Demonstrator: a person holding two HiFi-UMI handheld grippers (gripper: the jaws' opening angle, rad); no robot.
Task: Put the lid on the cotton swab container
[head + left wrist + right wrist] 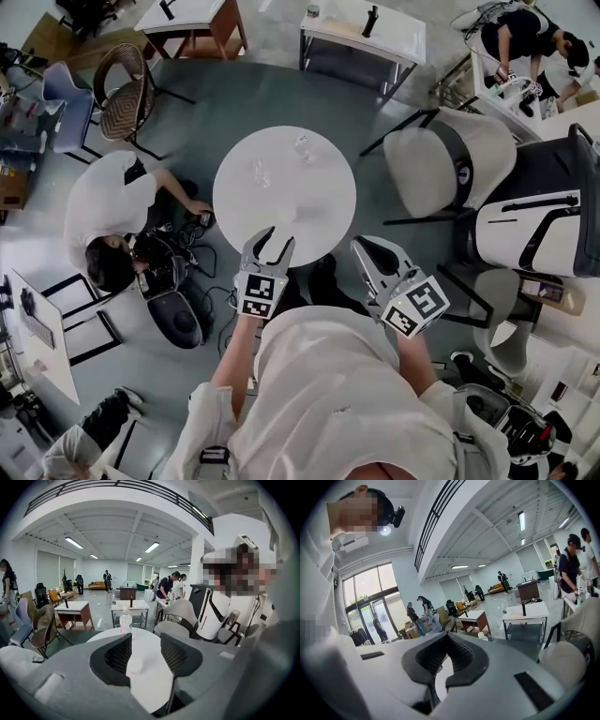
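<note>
Left gripper [277, 239] hangs over the near edge of the round white table [234, 192] with its jaws apart, and in the left gripper view a small round translucent lid [134, 666] lies flat on the tabletop between them, close to the left-hand jaw but not pressed by either pad. Nothing is gripped yet, so the step in hand looks like the reach for the lid, with the capping itself not begun. The next move, as I judge it, calls for lowering the jaws around the lid, centring it so both pads meet its rim, closing gently on so light a piece, and then carrying it forward. Well beyond the left gripper's tips and a little to their left stands a tall clear container [125, 620], upright and uncapped as far as I can tell; something pale shows in its lower part, but whether that is cotton swabs is too small to say. The head view shows a second clear vessel [302, 145] farther out and to the right of the tips, its contents unreadable, so which one takes the lid is uncertain. Right gripper [364, 246] is held off the table's edge, beside the left one, with its jaws closed together on nothing
</note>
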